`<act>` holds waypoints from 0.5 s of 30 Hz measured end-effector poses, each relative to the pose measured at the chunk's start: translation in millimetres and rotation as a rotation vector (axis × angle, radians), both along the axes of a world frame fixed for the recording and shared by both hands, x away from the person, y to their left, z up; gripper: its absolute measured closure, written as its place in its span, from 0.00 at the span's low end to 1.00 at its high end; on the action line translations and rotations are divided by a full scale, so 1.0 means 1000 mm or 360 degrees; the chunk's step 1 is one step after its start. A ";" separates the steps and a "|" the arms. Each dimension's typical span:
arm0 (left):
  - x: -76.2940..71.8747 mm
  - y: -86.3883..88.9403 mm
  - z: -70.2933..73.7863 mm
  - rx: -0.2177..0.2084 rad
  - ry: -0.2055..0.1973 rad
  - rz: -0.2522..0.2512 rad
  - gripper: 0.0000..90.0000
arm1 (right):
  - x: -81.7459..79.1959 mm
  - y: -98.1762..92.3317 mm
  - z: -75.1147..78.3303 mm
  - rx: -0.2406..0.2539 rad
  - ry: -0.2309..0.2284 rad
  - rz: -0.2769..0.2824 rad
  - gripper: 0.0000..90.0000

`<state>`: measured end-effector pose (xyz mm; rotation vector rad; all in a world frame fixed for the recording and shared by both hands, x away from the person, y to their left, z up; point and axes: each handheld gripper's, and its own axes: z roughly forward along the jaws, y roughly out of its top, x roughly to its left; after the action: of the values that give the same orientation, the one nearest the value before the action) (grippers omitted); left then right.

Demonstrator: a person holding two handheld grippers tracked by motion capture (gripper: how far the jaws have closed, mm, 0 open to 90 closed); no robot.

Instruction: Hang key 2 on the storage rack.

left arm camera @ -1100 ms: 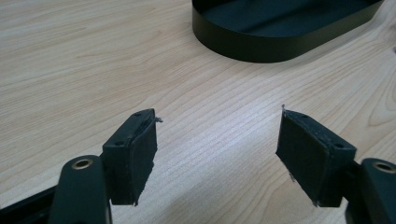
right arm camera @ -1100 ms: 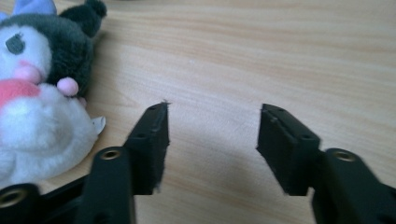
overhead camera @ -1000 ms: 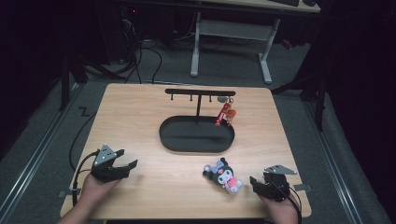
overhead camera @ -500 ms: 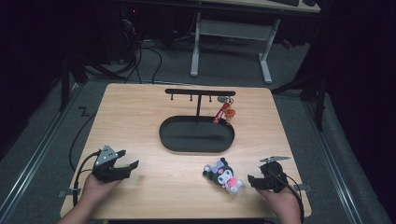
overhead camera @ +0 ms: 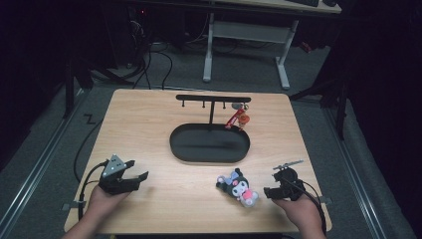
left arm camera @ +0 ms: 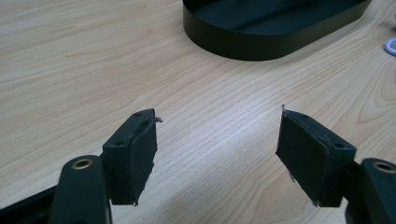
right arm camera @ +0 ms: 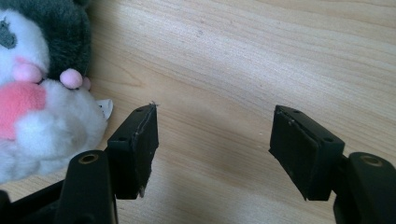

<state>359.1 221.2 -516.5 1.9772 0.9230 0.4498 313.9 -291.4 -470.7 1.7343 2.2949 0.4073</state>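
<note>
Right gripper (right arm camera: 212,140) jaws apart, just widening, empty; fluffy plush toy (right arm camera: 39,88) beside, woodgrain table (right arm camera: 261,56).

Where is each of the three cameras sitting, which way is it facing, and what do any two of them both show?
High view: above the person's side, looking forward and down on the table; both hands and tongs, left tongs, right tongs.
Left gripper view: rides the left tongs, open, facing the black tray.
Right gripper view: rides the right tongs, open, beside the plush toy.
Shared: high and left views show the tray; high and right views show the plush.
</note>
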 end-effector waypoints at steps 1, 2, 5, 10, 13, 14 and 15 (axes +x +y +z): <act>0.000 0.000 0.000 0.0003 0.0004 -0.0004 0.32 | 0.001 0.000 0.001 -0.0004 0.0009 0.0004 0.37; 0.000 0.000 0.000 0.0007 0.0004 -0.0009 0.32 | 0.003 0.000 0.001 -0.0011 0.0024 0.0009 0.37; 0.000 -0.001 0.000 0.0007 0.0005 -0.0013 0.32 | 0.009 0.002 0.006 -0.0036 0.0097 0.0039 0.37; -0.001 -0.004 -0.001 0.0032 0.0010 -0.0035 0.32 | 0.014 0.009 0.013 -0.0074 0.0160 0.0088 0.36; -0.002 -0.005 -0.002 0.0050 0.0021 -0.0041 0.31 | 0.016 0.013 0.019 -0.0089 0.0185 0.0123 0.36; -0.002 -0.005 -0.003 0.0055 0.0023 -0.0045 0.31 | 0.017 0.015 0.020 -0.0096 0.0202 0.0129 0.36; -0.002 -0.006 -0.003 0.0060 0.0021 -0.0045 0.31 | 0.018 0.017 0.022 -0.0112 0.0211 0.0148 0.36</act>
<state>357.5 215.1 -519.4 2.0269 0.9000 0.4416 332.2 -274.2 -448.7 1.6727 2.4571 0.2314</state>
